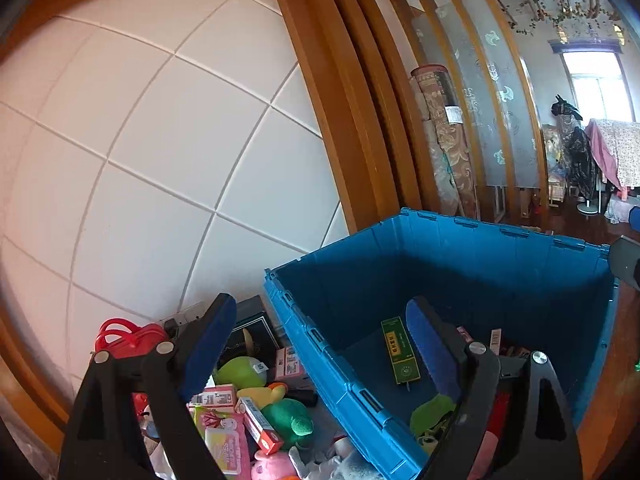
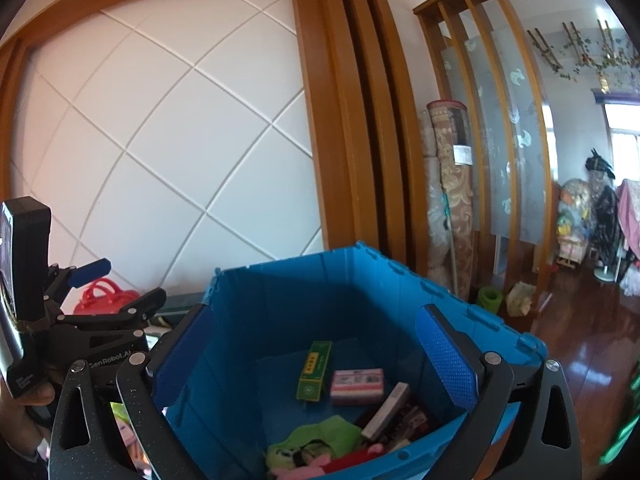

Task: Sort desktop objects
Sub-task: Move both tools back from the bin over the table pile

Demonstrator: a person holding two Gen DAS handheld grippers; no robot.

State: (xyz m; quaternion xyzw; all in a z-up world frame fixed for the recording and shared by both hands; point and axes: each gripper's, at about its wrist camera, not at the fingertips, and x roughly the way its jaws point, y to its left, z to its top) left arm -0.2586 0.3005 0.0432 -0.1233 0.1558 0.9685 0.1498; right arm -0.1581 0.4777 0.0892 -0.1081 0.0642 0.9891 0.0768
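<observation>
A white panelled wall (image 2: 160,128) with diagonal grooves sits in a wood frame (image 2: 352,120). Beside it stand rolled carpets (image 2: 452,184) and a frosted-glass screen (image 2: 504,128). Dark wood floor (image 2: 572,332) runs toward a bright window (image 1: 596,84).

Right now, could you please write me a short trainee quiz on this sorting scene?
1. True or false: the right tool holds a box.
2. Where does the green box lie? A) in the blue crate B) beside the red bag C) on the floor
3. Fill in: the pile of toys and boxes lies on the ___ side of the crate in the left wrist view.

Key: 1 false, its jaws stand open and empty; 2 A; 3 left.
</observation>
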